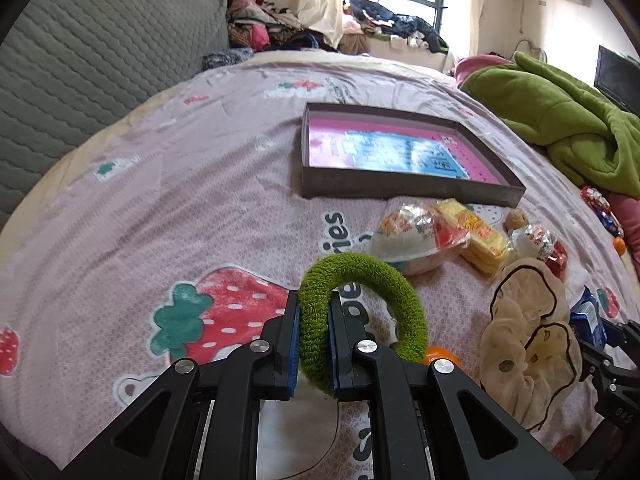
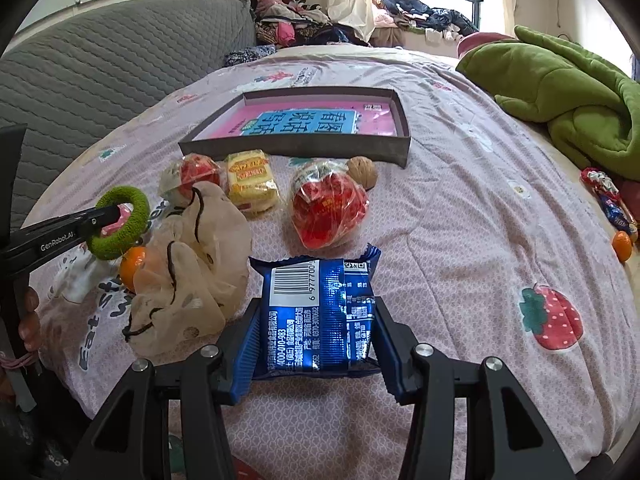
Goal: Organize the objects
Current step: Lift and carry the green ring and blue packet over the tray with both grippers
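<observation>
Bed's strawberry quilt (image 1: 200, 184) is cluttered. Left tongs (image 1: 314, 312) pinch the soft green scrunchie (image 1: 360, 280); right tongs (image 2: 316, 320) clamp a crinkly, light blue snack packet (image 2: 320, 312) by its sides.

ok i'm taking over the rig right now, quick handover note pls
Left gripper: shut on the green terry hair tie, lifted off the bed.
Right gripper: shut on the blue snack packet.
Shallow box holds only a pink-and-blue book.
Still on the bedspread: beige scrunchie, yellow cracker pack, two red wrapped snacks, walnut, small oranges.
Left, probably: put both held items in the box, then the rest.
</observation>
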A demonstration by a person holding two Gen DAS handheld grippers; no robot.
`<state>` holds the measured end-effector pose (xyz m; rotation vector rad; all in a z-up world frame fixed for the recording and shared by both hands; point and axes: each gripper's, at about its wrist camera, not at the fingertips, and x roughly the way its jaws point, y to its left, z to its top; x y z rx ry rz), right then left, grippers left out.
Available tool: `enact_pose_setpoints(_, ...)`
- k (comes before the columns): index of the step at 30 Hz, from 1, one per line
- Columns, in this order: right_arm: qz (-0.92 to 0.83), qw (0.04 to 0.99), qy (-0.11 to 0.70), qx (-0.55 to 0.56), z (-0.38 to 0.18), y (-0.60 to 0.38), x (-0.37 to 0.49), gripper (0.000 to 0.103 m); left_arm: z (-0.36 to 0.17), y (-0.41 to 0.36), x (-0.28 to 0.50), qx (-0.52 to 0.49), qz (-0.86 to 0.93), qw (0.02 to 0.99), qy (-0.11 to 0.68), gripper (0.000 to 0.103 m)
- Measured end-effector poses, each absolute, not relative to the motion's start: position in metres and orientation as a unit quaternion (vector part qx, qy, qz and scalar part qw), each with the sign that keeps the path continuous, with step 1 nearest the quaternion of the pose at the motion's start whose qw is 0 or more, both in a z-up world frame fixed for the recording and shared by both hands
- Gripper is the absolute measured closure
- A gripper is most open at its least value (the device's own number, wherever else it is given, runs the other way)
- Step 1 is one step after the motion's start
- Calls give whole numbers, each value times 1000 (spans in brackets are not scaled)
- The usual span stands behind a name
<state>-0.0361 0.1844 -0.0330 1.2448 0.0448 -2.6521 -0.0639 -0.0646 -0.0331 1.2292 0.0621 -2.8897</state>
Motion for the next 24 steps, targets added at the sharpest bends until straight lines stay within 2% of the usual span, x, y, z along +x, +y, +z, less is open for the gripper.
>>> enact_pose_setpoints(24, -924, 106, 16, 368, 8, 180, -19, 52, 8, -35, -30, 351, -935, -40, 17, 92)
